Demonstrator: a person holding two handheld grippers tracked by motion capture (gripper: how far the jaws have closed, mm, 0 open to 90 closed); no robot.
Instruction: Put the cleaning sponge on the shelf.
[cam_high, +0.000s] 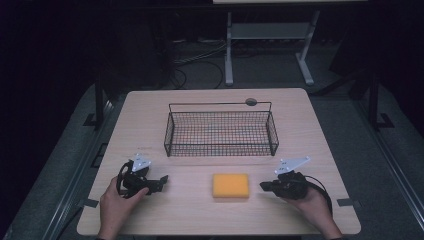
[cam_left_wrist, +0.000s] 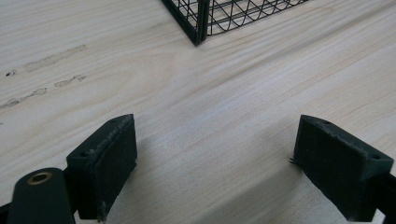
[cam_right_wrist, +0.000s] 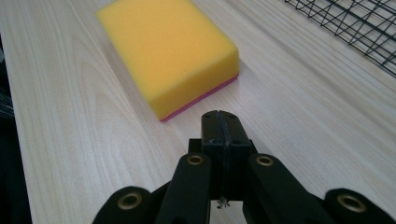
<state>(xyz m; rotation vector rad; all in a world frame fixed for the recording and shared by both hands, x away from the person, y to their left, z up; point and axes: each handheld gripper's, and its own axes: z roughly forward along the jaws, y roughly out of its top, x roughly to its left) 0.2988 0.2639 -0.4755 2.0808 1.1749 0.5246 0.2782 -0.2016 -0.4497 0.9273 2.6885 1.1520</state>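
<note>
Pale wooden table, dark room: two hand-held tongs flank a yellow sponge.

Right tongs (cam_right_wrist: 223, 128), jaws shut on nothing, point at the sponge (cam_right_wrist: 170, 51) just ahead, its long side running across their line. Left tongs (cam_left_wrist: 212, 163) gape empty, farther from it. Beyond stands a wire basket (cam_high: 221, 131).

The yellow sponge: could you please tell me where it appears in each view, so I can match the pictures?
High view: the yellow sponge lies at bottom centre, nearer the camera than the wire basket.
Left gripper view: not in this picture.
Right gripper view: the sponge sits upper left of centre.
Shared landmark: the wire basket, at top centre and top right.
</note>
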